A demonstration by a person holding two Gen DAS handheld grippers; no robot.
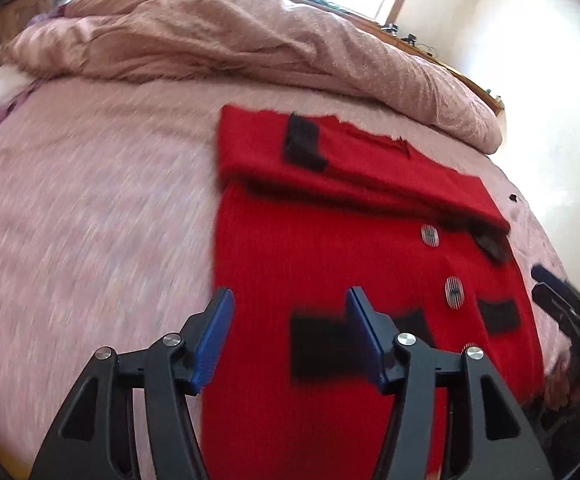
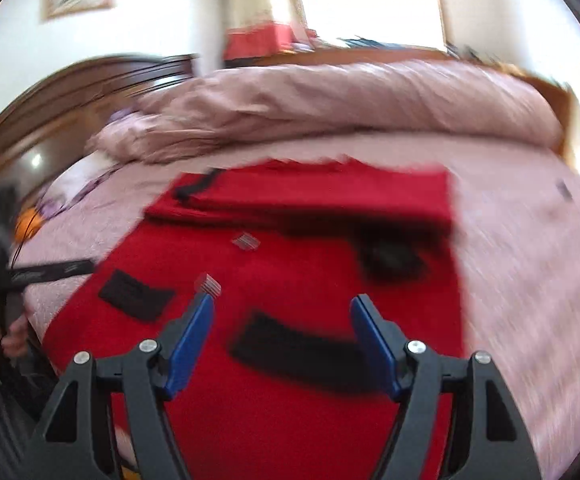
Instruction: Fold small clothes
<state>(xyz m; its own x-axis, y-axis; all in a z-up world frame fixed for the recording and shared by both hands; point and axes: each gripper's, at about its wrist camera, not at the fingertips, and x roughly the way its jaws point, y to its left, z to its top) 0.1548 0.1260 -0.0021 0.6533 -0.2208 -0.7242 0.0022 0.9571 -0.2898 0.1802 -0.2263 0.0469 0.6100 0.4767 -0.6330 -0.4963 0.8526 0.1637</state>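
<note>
On the pink bed (image 1: 90, 208) lies a red knitted cardigan (image 1: 310, 264), spread flat with its far end folded back over itself into a thick band (image 1: 330, 168) that crosses the garment from side to side. Black rectangular patches (image 1: 318, 344) sit on its near half, another black patch (image 1: 302, 142) shows on the folded band, and two pale oval buttons (image 1: 454, 292) run in a line up the front. In the right wrist view the same cardigan (image 2: 290, 280) fills the middle, with a black patch (image 2: 134, 294) toward its left edge and the fold (image 2: 310, 196) at the far end. Its long axis runs away from both cameras, near hem toward the person, folded end toward the bunched pink duvet (image 1: 230, 40) heaped along the far side of the bed. Bare bedding opens wide to the left of the garment in the left wrist view and to the right in the right wrist view; the cardigan's side edges are straight. The left gripper (image 1: 290, 336) hangs above the near left part of the cardigan, jaws apart and holding nothing. The right gripper (image 2: 282, 344) hangs over the near middle, jaws likewise apart and empty. Both views are motion-blurred.
</note>
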